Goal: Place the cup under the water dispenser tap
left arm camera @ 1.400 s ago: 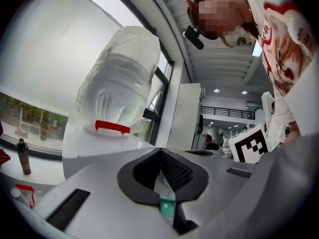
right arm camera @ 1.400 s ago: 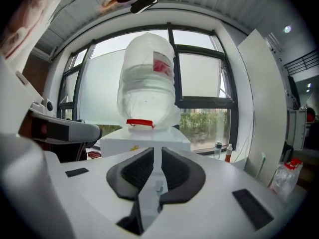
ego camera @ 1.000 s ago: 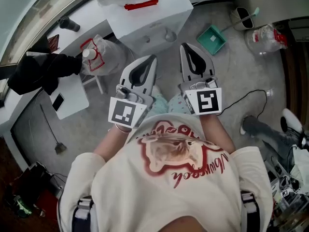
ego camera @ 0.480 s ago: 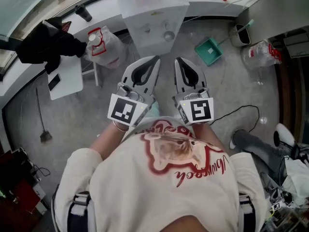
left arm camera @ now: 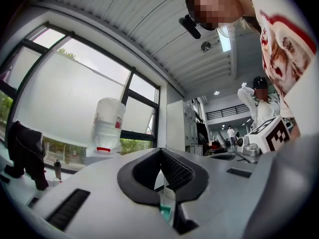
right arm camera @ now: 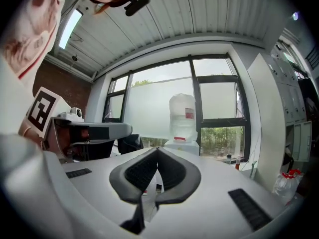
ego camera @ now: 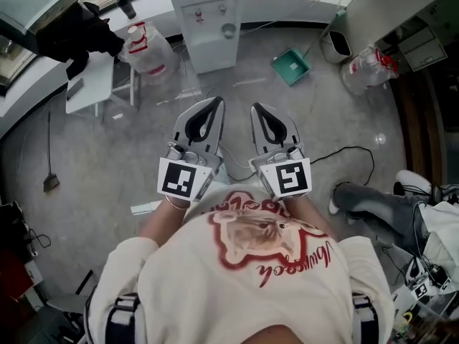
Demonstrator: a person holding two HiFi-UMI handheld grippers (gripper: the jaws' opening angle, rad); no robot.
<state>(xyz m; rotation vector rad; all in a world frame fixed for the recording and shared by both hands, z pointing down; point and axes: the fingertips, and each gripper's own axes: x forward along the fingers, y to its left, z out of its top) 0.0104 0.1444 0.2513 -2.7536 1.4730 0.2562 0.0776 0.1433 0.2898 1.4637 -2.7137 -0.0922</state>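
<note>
- The left gripper (ego camera: 216, 101) and the right gripper (ego camera: 255, 107) were held side by side in front of the person's chest, both pointing toward the water dispenser (ego camera: 207, 21) and well apart from it
- In the left gripper view the left gripper (left arm camera: 160, 151) had its jaws pressed together at the tips with nothing between them; in the right gripper view the right gripper (right arm camera: 157, 150) was likewise closed and empty
- The water dispenser stood against the far wall, carrying a big upturned bottle (right arm camera: 183, 114); a small round grey thing (ego camera: 228, 29) sat on its front below the taps; whether that was the cup could not be told
- On the floor (ego camera: 107, 156) lay a green dustpan (ego camera: 292, 65) to the right of the dispenser and a black cable (ego camera: 353, 151) nearer the person
- A clear jug (ego camera: 148, 46) stood to the left of the dispenser, beside a white surface (ego camera: 90, 92) with a black garment (ego camera: 75, 36) on it
</note>
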